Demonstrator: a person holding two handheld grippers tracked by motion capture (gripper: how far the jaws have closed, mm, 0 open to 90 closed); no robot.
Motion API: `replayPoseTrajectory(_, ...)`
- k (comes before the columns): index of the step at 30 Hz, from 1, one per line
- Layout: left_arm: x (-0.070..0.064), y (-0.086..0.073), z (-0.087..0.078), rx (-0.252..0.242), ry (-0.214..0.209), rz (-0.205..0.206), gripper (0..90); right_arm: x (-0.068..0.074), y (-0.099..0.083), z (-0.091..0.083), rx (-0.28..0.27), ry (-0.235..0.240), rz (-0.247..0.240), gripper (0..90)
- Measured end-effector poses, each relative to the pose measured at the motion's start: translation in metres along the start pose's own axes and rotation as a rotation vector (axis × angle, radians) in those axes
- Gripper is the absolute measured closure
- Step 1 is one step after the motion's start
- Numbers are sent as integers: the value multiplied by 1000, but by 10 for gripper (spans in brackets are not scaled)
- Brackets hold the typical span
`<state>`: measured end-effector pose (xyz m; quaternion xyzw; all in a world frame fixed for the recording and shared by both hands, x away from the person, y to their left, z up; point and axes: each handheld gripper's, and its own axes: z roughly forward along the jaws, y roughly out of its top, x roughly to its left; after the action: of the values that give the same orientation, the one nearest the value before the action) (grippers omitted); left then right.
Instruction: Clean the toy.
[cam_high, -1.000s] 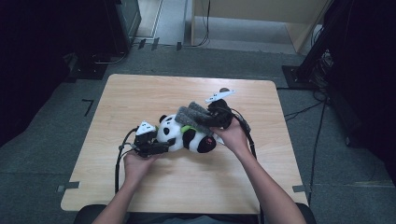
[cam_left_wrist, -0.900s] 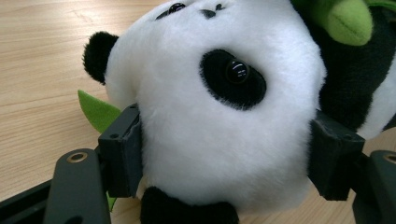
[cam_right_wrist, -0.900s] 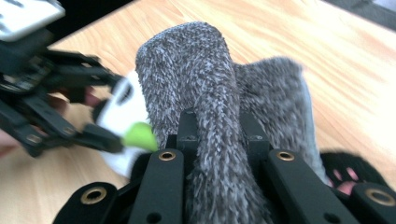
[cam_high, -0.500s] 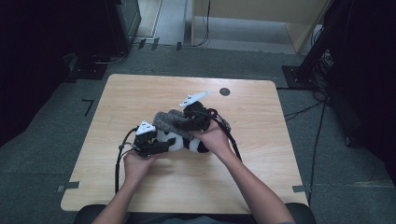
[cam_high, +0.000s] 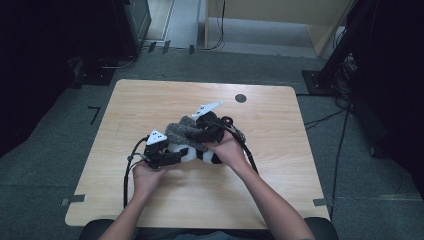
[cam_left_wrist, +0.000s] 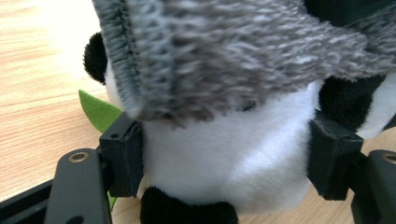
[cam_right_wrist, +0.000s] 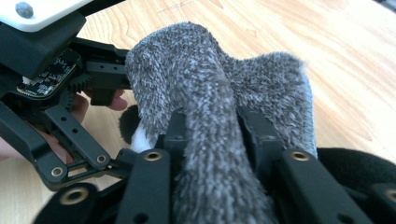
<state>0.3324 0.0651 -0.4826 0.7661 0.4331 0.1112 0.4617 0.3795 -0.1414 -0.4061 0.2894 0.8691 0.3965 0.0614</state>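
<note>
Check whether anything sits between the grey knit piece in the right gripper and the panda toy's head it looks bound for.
Nothing visible does. The right gripper pinches the grey knit piece, which already drapes against the panda toy; the left gripper clamps the toy's white body from both sides, below the knit.

Left gripper (cam_high: 176, 156) and right gripper (cam_high: 192, 131) meet mid-table, jaws clamped, forearms converging.

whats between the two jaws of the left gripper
The toy panda's white body, pressed on both sides by the jaws, with the grey knit cloth hanging over it, in the left gripper view.
</note>
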Motion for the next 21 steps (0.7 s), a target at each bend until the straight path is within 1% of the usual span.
replayPoseTrajectory(3, 0, 0, 0, 1, 0, 2, 274, -4, -4, -3, -2, 13, 2, 724)
replayPoseTrajectory(6, 0, 0, 0, 1, -2, 4, 274, -8, -7, -7, -5, 16, 12, 725)
replayPoseTrajectory(7, 1, 0, -1, 2, -4, 5, 274, -12, -12, -11, -20, 13, 22, 728)
replayPoseTrajectory(8, 1, 0, -1, 2, -4, 5, 274, -12, -12, -11, -20, 13, 22, 728)
replayPoseTrajectory(10, 1, -1, 0, 2, -6, 5, 274, -18, -18, -19, -39, -5, 38, 738)
replayPoseTrajectory(11, 1, -1, 0, 2, -6, 5, 275, -18, -18, -19, -39, -5, 38, 738)
replayPoseTrajectory(12, 1, -1, 0, 2, -7, 5, 275, -25, -22, -26, -49, -16, 67, 746)
replayPoseTrajectory(13, 1, -1, 0, 2, -9, 2, 275, -29, -24, -29, -49, -25, 79, 751)
replayPoseTrajectory(14, 1, -1, 0, 2, -9, 2, 275, -29, -24, -29, -49, -25, 79, 751)
replayPoseTrajectory(16, 2, 0, 0, 4, -10, 2, 275, -40, -31, -37, -46, -40, 108, 753)
replayPoseTrajectory(17, 2, 0, 0, 3, -10, 0, 275, -42, -34, -40, -39, -51, 112, 753)
replayPoseTrajectory(18, 2, 0, 0, 3, -10, 0, 275, -42, -34, -40, -39, -51, 112, 753)
replayPoseTrajectory(19, 2, 0, 0, 4, -12, -1, 275, -49, -38, -45, -32, -67, 127, 754)
replayPoseTrajectory(21, 2, 0, 0, 4, -12, -5, 275, -54, -43, -50, -29, -75, 141, 757)
